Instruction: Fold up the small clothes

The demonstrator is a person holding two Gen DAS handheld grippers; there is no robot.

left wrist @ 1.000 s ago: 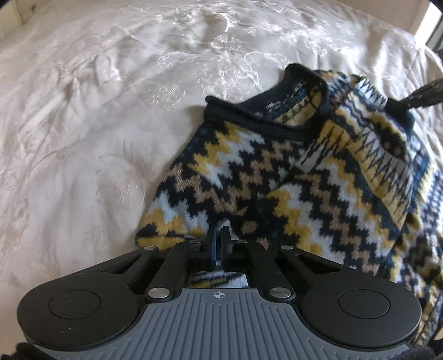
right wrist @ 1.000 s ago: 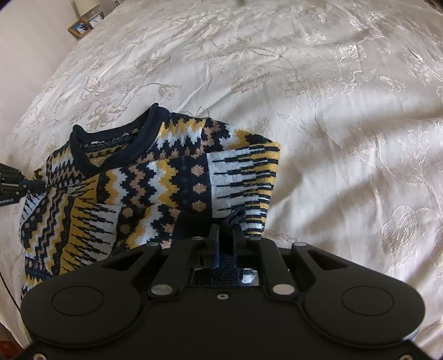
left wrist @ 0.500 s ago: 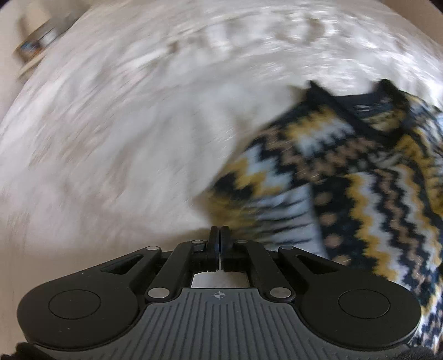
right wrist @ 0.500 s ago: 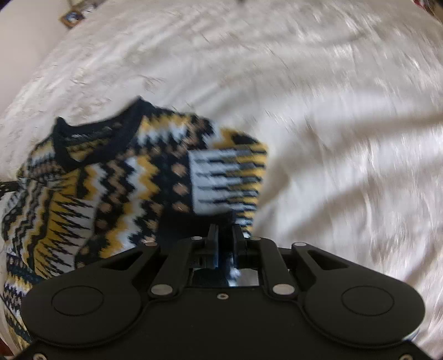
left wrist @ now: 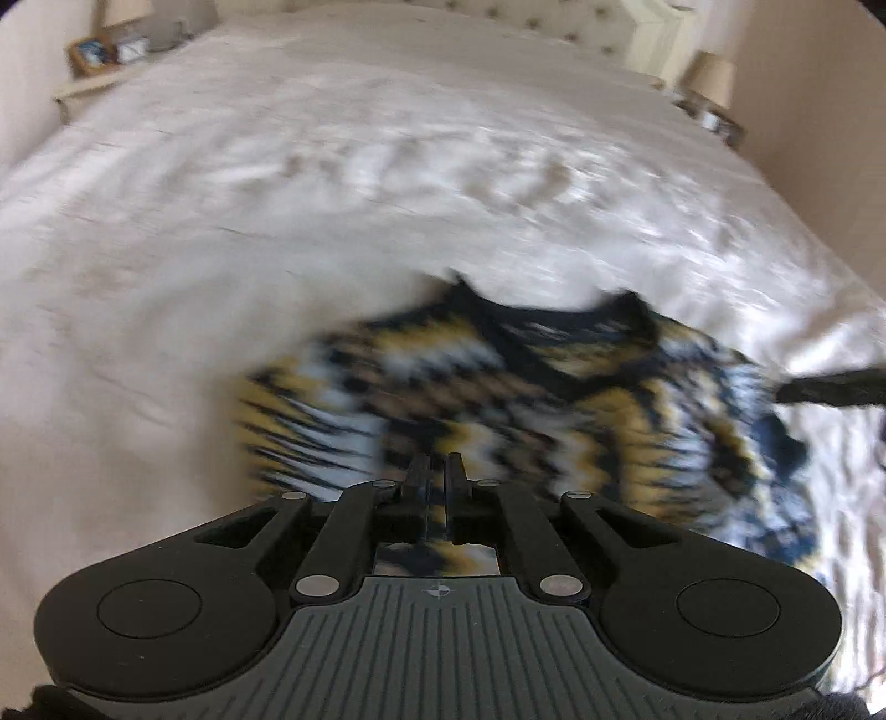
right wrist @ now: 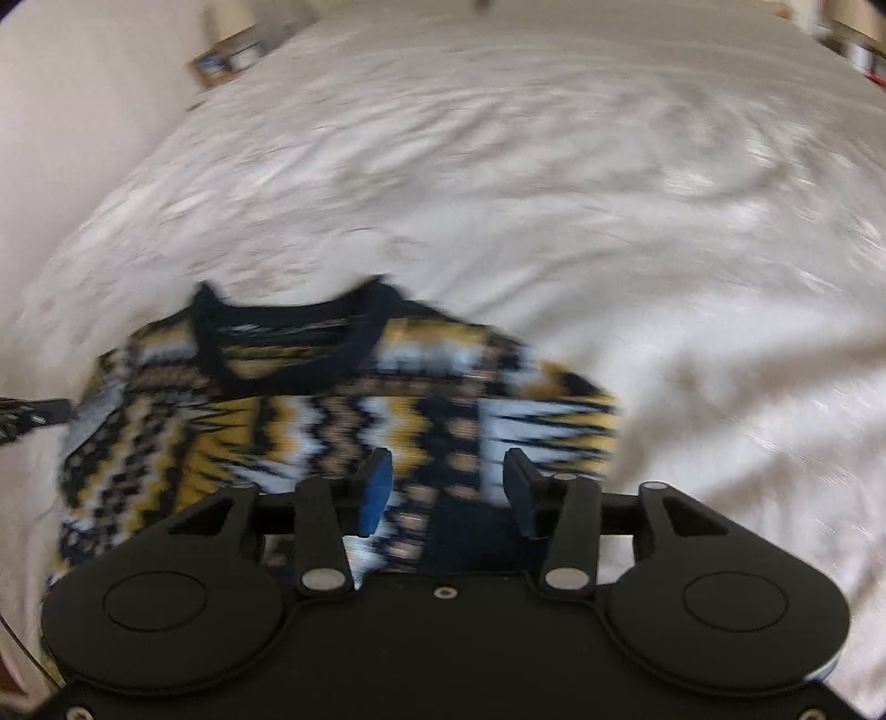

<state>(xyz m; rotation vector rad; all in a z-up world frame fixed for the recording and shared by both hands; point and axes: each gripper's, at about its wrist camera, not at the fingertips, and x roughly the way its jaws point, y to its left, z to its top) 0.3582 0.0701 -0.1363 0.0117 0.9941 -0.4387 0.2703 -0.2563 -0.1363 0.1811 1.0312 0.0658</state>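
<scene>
A knitted sweater (left wrist: 554, 399) in navy, yellow and white zigzags lies on the bed with its dark collar at the far side. In the left wrist view my left gripper (left wrist: 437, 471) is shut over the sweater's near left part, with patterned cloth showing in the thin slit between its fingers. The right wrist view shows the same left gripper (right wrist: 33, 421) with its tip at the left edge of the sweater (right wrist: 332, 421). My right gripper (right wrist: 448, 482) hovers over the lower right part. Its jaws are opening, with the cloth below them and touching neither pad.
A cream embroidered bedspread (left wrist: 332, 166) covers the bed all round the sweater. A bedside shelf with a picture frame (left wrist: 99, 50) is at the far left. A lamp (left wrist: 709, 77) stands at the far right by the headboard.
My right gripper has let go of the sweater's edge and opened. Both hands have lifted and tilted up, so more of the bed shows. The left wrist has rolled, and its fingers stay shut.
</scene>
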